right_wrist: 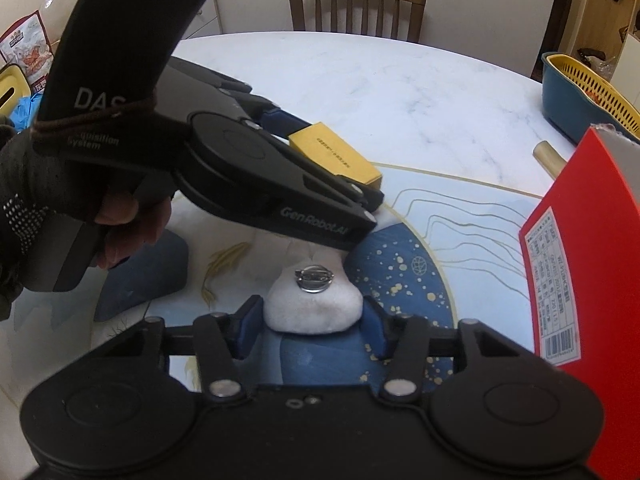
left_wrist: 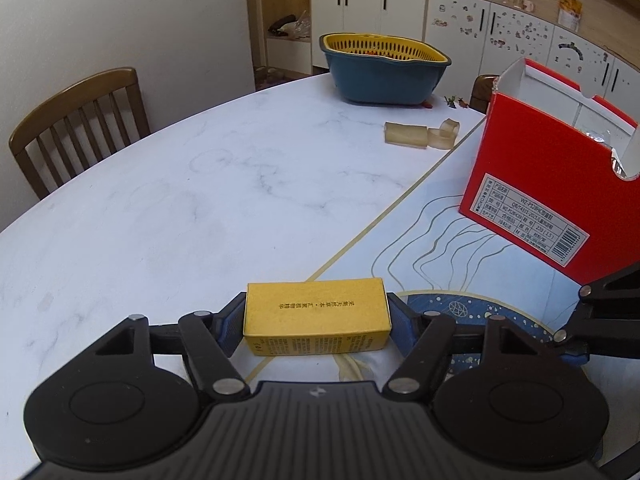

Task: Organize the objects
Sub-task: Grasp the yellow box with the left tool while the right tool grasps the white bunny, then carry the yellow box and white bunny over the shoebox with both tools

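Observation:
A yellow carton (left_wrist: 316,316) lies on the table where the marble top meets the patterned mat. My left gripper (left_wrist: 316,318) is shut on it, a blue pad pressed against each end. The right wrist view shows the same carton (right_wrist: 334,152) beyond the left gripper's black body (right_wrist: 256,176). A white plush piece (right_wrist: 314,310) with a round metal pin on top rests on the blue mat. My right gripper (right_wrist: 312,318) has its blue pads against both sides of the plush piece.
A red shoebox (left_wrist: 552,184) stands open at the right, close to both grippers. A blue basin with a yellow strainer (left_wrist: 384,68) sits at the far edge, with translucent rolls (left_wrist: 416,134) before it. A wooden chair (left_wrist: 80,120) stands at the table. A gloved hand (right_wrist: 24,200) holds the left gripper.

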A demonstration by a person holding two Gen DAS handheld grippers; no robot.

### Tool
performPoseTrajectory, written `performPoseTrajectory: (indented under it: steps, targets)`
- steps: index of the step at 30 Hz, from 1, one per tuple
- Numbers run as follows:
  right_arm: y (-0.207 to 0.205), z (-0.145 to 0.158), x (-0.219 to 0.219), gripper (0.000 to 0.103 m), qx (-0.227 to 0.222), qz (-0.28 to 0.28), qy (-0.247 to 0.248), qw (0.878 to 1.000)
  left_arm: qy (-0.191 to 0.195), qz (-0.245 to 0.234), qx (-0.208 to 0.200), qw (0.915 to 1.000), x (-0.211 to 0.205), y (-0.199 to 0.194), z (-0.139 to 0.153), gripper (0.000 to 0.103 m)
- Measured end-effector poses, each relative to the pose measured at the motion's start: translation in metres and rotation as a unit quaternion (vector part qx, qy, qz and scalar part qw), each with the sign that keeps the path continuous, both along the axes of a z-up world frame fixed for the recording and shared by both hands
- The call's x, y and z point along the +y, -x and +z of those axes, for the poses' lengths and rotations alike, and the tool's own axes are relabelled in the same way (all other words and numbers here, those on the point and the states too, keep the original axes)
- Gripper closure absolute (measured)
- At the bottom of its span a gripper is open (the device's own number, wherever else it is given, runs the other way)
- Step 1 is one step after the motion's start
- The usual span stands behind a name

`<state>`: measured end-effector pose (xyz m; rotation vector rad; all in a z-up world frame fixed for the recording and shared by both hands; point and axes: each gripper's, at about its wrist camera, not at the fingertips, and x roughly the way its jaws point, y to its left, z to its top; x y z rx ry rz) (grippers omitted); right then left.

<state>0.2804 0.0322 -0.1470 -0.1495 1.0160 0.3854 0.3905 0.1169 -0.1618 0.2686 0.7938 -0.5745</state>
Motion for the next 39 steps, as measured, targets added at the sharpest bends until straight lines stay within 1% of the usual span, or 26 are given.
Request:
performPoseTrajectory:
  steps: [8, 12, 18, 22, 25, 32, 39]
  targets:
    - [0.01, 0.012, -0.009, 0.054, -0.002, -0.013, -0.005, 1.0, 0.016, 0.024, 0.011, 0.9995, 0.012, 0.009, 0.014, 0.032]
    - [0.019, 0.025, -0.018, 0.054, -0.008, -0.025, -0.012, 1.0, 0.023, 0.023, 0.005, 0.9994, 0.016, 0.022, 0.029, 0.032]
    - [0.036, 0.054, -0.035, 0.054, -0.024, -0.051, -0.031, 0.998, 0.036, 0.015, -0.005, 0.9992, 0.017, 0.048, 0.058, 0.032]
    - [0.05, 0.076, -0.048, 0.054, -0.033, -0.061, -0.045, 0.997, 0.033, 0.018, -0.015, 0.9992, 0.013, 0.068, 0.078, 0.032]
    - [0.059, 0.088, -0.057, 0.054, -0.033, -0.067, -0.055, 0.996, 0.041, 0.017, -0.016, 0.9989, 0.011, 0.082, 0.091, 0.032]
    - [0.076, 0.115, -0.079, 0.054, -0.053, -0.061, -0.069, 0.994, 0.047, 0.023, -0.017, 0.9985, -0.003, 0.112, 0.116, 0.032]
    - [0.087, 0.128, -0.114, 0.054, -0.06, -0.056, -0.079, 0.993, 0.053, 0.033, -0.027, 0.9977, -0.025, 0.136, 0.132, 0.032]
